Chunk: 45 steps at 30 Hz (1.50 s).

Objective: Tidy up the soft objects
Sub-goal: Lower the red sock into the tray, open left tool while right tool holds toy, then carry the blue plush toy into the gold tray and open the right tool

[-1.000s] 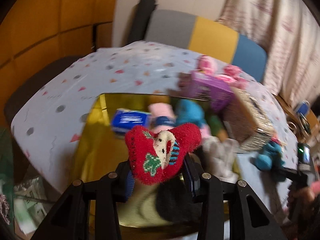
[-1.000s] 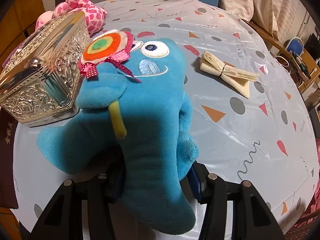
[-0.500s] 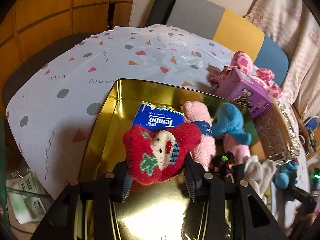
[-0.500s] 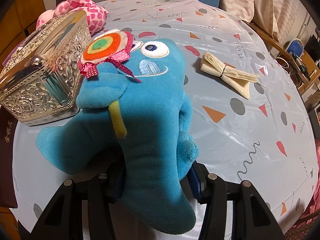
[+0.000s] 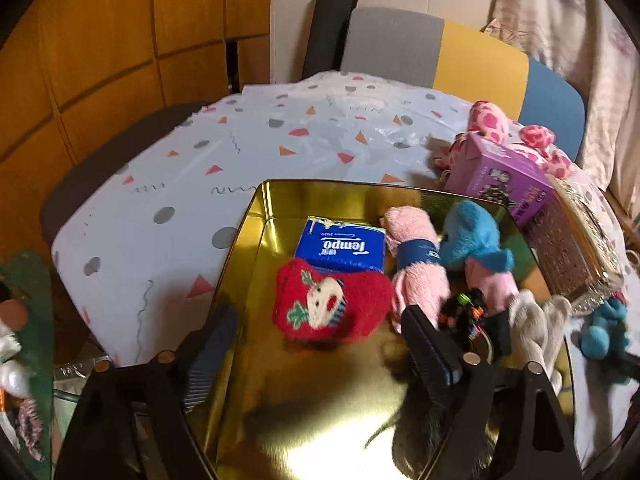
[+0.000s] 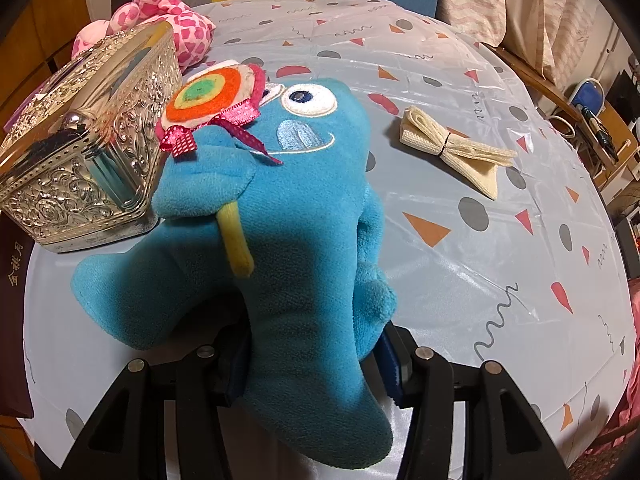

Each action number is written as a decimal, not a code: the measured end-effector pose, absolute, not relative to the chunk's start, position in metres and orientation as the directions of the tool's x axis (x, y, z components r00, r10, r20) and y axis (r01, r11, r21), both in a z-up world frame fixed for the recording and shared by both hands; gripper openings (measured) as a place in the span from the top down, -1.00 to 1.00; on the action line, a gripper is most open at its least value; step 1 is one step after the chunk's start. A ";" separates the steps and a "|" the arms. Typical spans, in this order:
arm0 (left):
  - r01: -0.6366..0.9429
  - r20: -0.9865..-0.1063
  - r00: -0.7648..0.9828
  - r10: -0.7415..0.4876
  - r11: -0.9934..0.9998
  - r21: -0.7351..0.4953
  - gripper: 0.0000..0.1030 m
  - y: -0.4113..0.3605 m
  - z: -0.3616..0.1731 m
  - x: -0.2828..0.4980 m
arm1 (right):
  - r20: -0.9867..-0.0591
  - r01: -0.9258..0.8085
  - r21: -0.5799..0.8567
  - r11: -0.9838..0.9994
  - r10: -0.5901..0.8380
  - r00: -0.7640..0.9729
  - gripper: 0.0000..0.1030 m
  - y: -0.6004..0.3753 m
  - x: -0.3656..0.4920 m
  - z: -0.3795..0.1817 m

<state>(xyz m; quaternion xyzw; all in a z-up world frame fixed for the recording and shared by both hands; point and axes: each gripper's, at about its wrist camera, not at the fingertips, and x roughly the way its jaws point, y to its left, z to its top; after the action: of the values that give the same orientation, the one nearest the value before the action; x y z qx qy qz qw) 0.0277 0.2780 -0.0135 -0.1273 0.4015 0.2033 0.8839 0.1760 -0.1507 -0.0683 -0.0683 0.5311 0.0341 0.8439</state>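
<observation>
A red fuzzy sock (image 5: 330,306) with a white face lies in the gold tin tray (image 5: 248,236), free of both pads. Behind it in the tray are a blue tissue pack (image 5: 342,249), a pink rolled sock (image 5: 416,268), a small blue-and-pink plush (image 5: 476,246) and a pale grey plush (image 5: 536,328). My left gripper (image 5: 320,344) hovers over the tray, its jaws opening wide on either side of the sock. My right gripper (image 6: 316,350) is shut on the lower body of a big blue plush (image 6: 288,216) holding a felt lollipop (image 6: 210,94), over the table.
A silver embossed box (image 6: 86,148) stands left of the blue plush, a pink spotted plush (image 6: 168,16) behind it. A cream folded ribbon (image 6: 452,148) lies on the patterned tablecloth (image 6: 480,260). A purple carton (image 5: 504,184) sits by the tray. A chair (image 5: 436,52) stands beyond.
The left gripper's jaws spread and let go of the red sock, which now lies in the tray after the gripper moved in over it. The right gripper and blue plush have not moved.
</observation>
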 end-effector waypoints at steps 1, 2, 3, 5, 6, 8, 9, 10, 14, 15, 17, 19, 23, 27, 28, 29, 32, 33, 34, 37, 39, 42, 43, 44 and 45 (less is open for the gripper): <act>-0.460 -0.756 0.599 0.262 0.886 -0.057 -0.86 0.275 -0.012 0.024 | -0.900 -0.127 -0.075 0.989 -0.012 0.435 0.02 -0.151 0.176 -0.068; -0.459 -0.745 0.608 0.274 0.887 -0.048 -0.90 0.269 -0.009 0.018 | -0.900 -0.124 -0.066 0.990 -0.006 0.435 0.04 -0.152 0.175 -0.067; -0.459 -0.737 0.614 0.282 0.887 -0.043 -0.90 0.266 -0.007 0.013 | -0.902 -0.119 -0.052 0.992 0.005 0.432 0.04 -0.153 0.175 -0.067; -0.458 -0.720 0.631 0.288 0.888 -0.046 -0.91 0.257 -0.002 0.001 | -0.906 -0.108 0.002 0.994 0.047 0.420 0.06 -0.156 0.174 -0.065; -0.452 -0.717 0.638 0.281 0.890 -0.053 -0.91 0.253 0.000 -0.002 | -0.907 -0.102 0.032 0.994 0.072 0.415 0.06 -0.158 0.173 -0.063; -0.448 -0.713 0.646 0.272 0.892 -0.065 -0.94 0.247 0.004 -0.006 | -0.907 -0.085 0.094 0.992 0.121 0.403 0.08 -0.163 0.169 -0.061; -0.444 -0.713 0.649 0.266 0.893 -0.071 -0.94 0.244 0.005 -0.007 | -0.905 -0.076 0.134 0.988 0.153 0.396 0.08 -0.165 0.167 -0.060; -0.438 -0.713 0.653 0.255 0.896 -0.081 -0.94 0.241 0.007 -0.009 | -0.899 -0.063 0.200 0.978 0.209 0.385 0.09 -0.170 0.163 -0.059; -0.414 -0.707 0.667 0.233 0.906 -0.092 -0.94 0.228 0.012 -0.008 | -0.861 -0.031 0.366 0.930 0.351 0.367 0.09 -0.183 0.152 -0.055; -0.410 -0.705 0.671 0.232 0.907 -0.092 -0.95 0.225 0.013 -0.009 | -0.849 -0.023 0.401 0.916 0.382 0.365 0.09 -0.187 0.150 -0.055; -0.396 -0.701 0.678 0.220 0.913 -0.096 -0.96 0.217 0.015 -0.010 | -0.830 -0.014 0.448 0.894 0.422 0.365 0.09 -0.193 0.144 -0.053; -0.384 -0.702 0.679 0.213 0.919 -0.093 -0.96 0.209 0.014 -0.011 | -0.823 -0.009 0.461 0.887 0.431 0.370 0.09 -0.197 0.139 -0.052; -0.364 -0.707 0.678 0.200 0.928 -0.086 -0.97 0.200 0.012 -0.012 | -0.810 0.010 0.480 0.877 0.438 0.390 0.09 -0.206 0.126 -0.049; -0.354 -0.708 0.677 0.199 0.932 -0.076 -0.99 0.194 0.011 -0.014 | -0.772 0.011 0.521 0.854 0.465 0.434 0.09 -0.218 0.113 -0.036; -0.352 -0.706 0.679 0.202 0.933 -0.072 -0.99 0.194 0.011 -0.015 | -0.761 0.004 0.529 0.849 0.472 0.445 0.09 -0.218 0.110 -0.032; -0.353 -0.703 0.680 0.206 0.933 -0.068 -0.99 0.193 0.012 -0.016 | -0.748 -0.008 0.536 0.844 0.479 0.460 0.09 -0.219 0.108 -0.026; -0.355 -0.703 0.680 0.208 0.933 -0.066 -0.99 0.192 0.012 -0.017 | -0.709 -0.044 0.549 0.835 0.493 0.504 0.09 -0.220 0.104 -0.007; -0.356 -0.703 0.680 0.209 0.932 -0.067 -0.99 0.193 0.012 -0.017 | -0.697 -0.056 0.552 0.832 0.498 0.516 0.09 -0.220 0.103 0.000; -0.355 -0.703 0.680 0.209 0.932 -0.067 -0.99 0.193 0.013 -0.018 | -0.687 -0.069 0.553 0.831 0.501 0.527 0.09 -0.219 0.101 0.006; -0.358 -0.701 0.681 0.212 0.931 -0.067 -0.99 0.193 0.013 -0.019 | -0.671 -0.118 0.525 0.843 0.495 0.552 0.09 -0.209 0.098 0.024; -0.363 -0.703 0.679 0.212 0.929 -0.070 -0.99 0.194 0.013 -0.020 | -0.668 -0.150 0.499 0.853 0.489 0.561 0.09 -0.199 0.097 0.032; -0.370 -0.702 0.679 0.217 0.926 -0.072 -0.99 0.197 0.013 -0.023 | -0.670 -0.188 0.453 0.871 0.472 0.573 0.09 -0.185 0.096 0.042; -0.373 -0.700 0.679 0.219 0.925 -0.073 -0.99 0.198 0.013 -0.024 | -0.669 -0.197 0.447 0.873 0.472 0.574 0.09 -0.181 0.096 0.044; -0.376 -0.698 0.681 0.222 0.924 -0.074 -0.99 0.199 0.013 -0.025 | -0.666 -0.212 0.440 0.873 0.476 0.575 0.09 -0.176 0.096 0.047; -0.379 -0.697 0.681 0.224 0.923 -0.073 -0.99 0.200 0.014 -0.026 | -0.663 -0.227 0.431 0.873 0.477 0.577 0.09 -0.171 0.096 0.051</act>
<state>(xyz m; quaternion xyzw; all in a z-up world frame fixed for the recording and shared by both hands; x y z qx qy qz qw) -0.0255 0.2002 0.0138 -0.1062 0.3631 0.1656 0.9107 0.0964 -0.1713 0.0507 0.1513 0.4135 0.2011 0.8750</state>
